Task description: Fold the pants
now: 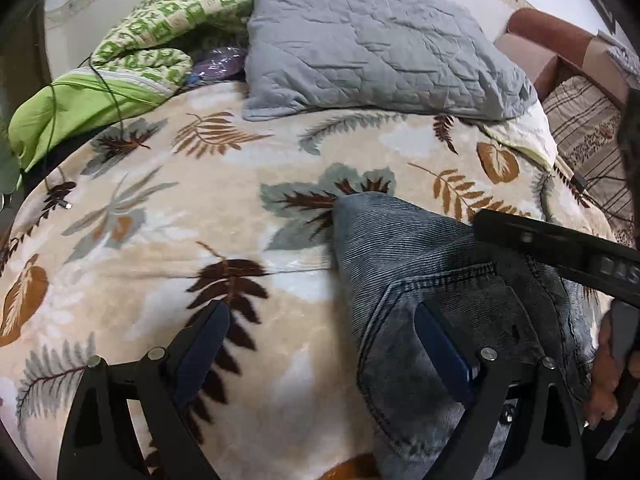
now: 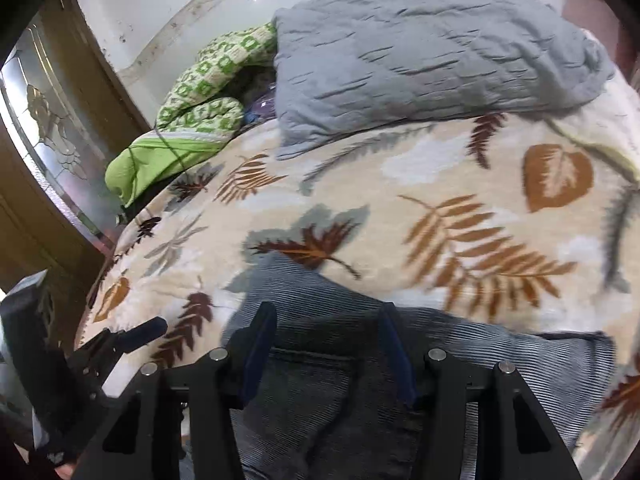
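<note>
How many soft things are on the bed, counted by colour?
Grey pillow: 1
Green patterned quilt: 1
Blue-grey pants: 1
Cream leaf-print blanket: 1
Total: 4

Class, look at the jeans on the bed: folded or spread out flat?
Folded. The jeans form a compact bundle on the leaf-print blanket, back pocket on top; no legs stretch out.

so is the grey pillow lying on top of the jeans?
No. The grey pillow sits at the far end of the leaf-print blanket, well apart from the jeans near the grippers.
</note>
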